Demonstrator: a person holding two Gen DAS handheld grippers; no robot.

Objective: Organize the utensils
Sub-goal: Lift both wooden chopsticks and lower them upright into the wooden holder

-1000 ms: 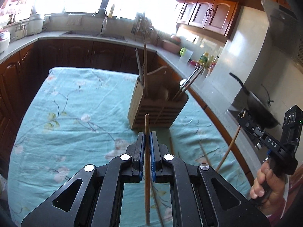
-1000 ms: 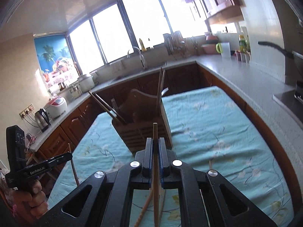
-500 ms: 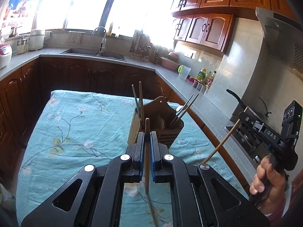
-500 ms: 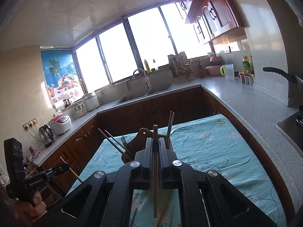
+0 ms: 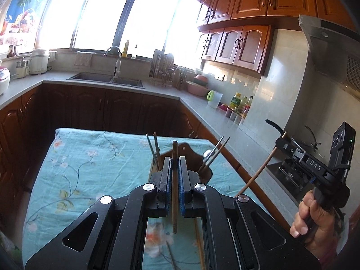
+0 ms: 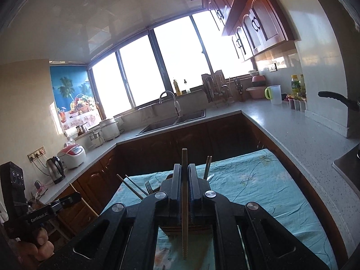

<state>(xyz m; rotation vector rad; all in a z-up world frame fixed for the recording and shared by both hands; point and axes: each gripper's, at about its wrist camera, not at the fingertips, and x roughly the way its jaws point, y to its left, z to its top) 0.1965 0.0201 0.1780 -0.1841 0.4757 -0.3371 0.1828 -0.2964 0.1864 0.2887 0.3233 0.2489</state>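
Your left gripper (image 5: 174,175) is clamped tight on one wooden chopstick (image 5: 174,189), pads pinching it mid-shaft, so it sticks out past the jaw tips and also trails back under the body. Your right gripper (image 6: 184,180) is clamped the same way on a second chopstick (image 6: 184,204), ridged tip pointing back toward you.

Progress, as a judgement: partway. The wooden utensil holder (image 5: 195,157) sits near the far edge of the table (image 5: 90,168), mostly hidden behind both grippers. It already carries stuff: two upright chopsticks (image 5: 154,150) in a left slot, two leaning ones (image 5: 213,155) plus what looks like a spoon on the right. The right wrist view shows a fork (image 6: 149,186) in there too. So several pcs are sorted, and the two you hold aren't in yet. At least one more stick-like piece (image 5: 200,247) lies on the cloth under the left gripper; can't tell how many in all.

Pose: both grippers are up off the table, well above the cloth, aimed roughly level at the holder w/ the kitchen window beyond. From the left cam your right hand (image 5: 315,216) is off to the right, near the table's right edge, its stick slanting down-left. From the right cam the left unit sits low at far left, beyond the table's left edge. Neither stick is over a slot yet; you'd prob. need to tip each one tip-down before lowering.
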